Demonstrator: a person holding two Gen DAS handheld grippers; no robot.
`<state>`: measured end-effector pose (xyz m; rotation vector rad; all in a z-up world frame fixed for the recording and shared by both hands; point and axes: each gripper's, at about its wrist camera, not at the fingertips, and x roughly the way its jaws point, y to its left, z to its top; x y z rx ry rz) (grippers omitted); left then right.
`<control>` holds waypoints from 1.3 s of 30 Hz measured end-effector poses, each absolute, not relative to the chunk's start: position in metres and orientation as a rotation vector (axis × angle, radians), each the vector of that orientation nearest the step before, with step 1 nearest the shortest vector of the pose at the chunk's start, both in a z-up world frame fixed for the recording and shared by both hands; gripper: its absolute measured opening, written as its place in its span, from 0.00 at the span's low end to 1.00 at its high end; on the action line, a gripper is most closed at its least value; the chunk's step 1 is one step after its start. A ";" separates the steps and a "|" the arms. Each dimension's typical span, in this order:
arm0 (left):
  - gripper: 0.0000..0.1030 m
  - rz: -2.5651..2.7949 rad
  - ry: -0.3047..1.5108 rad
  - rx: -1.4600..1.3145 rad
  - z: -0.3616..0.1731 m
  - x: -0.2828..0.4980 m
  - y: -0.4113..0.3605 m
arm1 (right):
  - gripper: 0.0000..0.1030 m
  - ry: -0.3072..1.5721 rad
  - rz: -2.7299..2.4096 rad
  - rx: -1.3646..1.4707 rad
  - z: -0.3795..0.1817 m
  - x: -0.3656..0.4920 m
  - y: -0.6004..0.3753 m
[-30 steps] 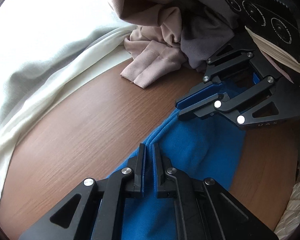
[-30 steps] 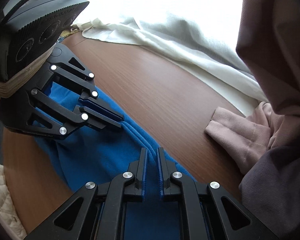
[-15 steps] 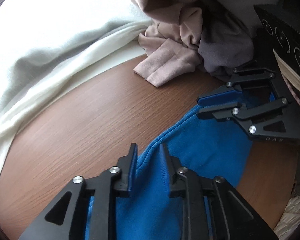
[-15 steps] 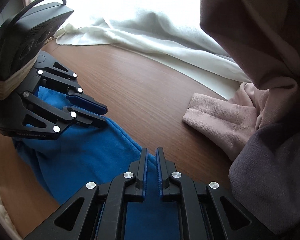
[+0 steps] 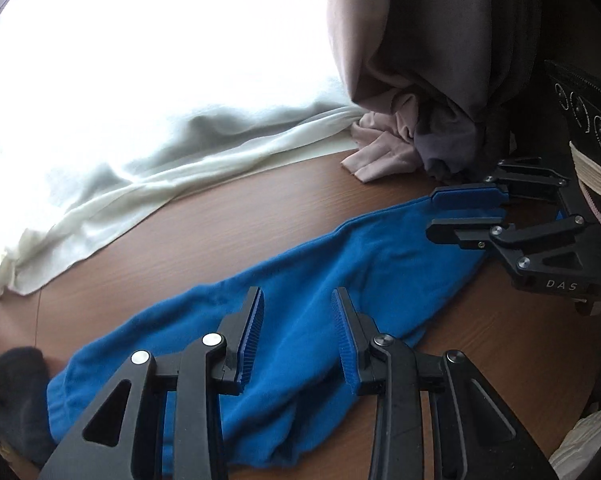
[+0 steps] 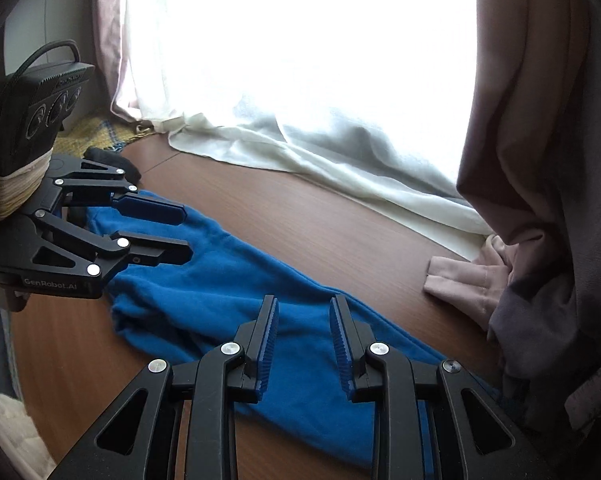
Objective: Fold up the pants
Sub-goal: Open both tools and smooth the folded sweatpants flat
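Bright blue pants point(image 5: 380, 256) lie folded into a long, narrow band on a brown wood-grain surface point(image 5: 228, 232), their long axis running diagonally between the two grippers. In the left wrist view the band stretches from the lower left, beneath the left gripper point(image 5: 296, 340), up to the upper right, where one end lies at the fingers of the right gripper point(image 5: 460, 214). In the right wrist view the same band runs from under the right gripper point(image 6: 303, 344) up and left toward the left gripper point(image 6: 180, 232). The fabric is soft and fleecy, with shallow wrinkles and a rounded fold along the edge away from the fingers; the end near the left gripper looks bunched and thicker. The left gripper's fingers point(image 5: 252, 332) stand apart with nothing pinched between them, hovering above the cloth. The right gripper's fingers point(image 6: 270, 340) are parting at this moment, and they too hold nothing, the blue cloth lying below them. Beyond the fingertips of both grippers, white cloth point(image 5: 148, 184) spills onto the surface below a glaring window. Pink and grey curtains point(image 6: 540, 200) hang to the right of the right gripper's fingers, their hem touching the surface close to the pants. A dark garment point(image 5: 12, 396) lies left of the left gripper's fingers, beside the pants' end.
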<state>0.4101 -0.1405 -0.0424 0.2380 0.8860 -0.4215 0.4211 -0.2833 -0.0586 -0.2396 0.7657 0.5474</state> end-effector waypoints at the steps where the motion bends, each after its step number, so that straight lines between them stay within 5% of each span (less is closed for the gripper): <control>1: 0.34 -0.401 0.892 0.238 -0.046 0.401 -0.134 | 0.27 0.757 0.551 -0.247 -0.059 0.414 -0.277; 8: 0.34 -0.299 0.919 0.175 -0.067 0.351 -0.097 | 0.27 0.756 0.650 -0.217 -0.073 0.373 -0.239; 16: 0.21 -0.337 0.927 0.228 -0.102 0.329 -0.094 | 0.27 0.815 0.686 -0.166 -0.107 0.360 -0.210; 39: 0.26 -0.352 0.891 0.534 -0.147 0.341 -0.120 | 0.27 0.922 0.505 0.000 -0.149 0.379 -0.231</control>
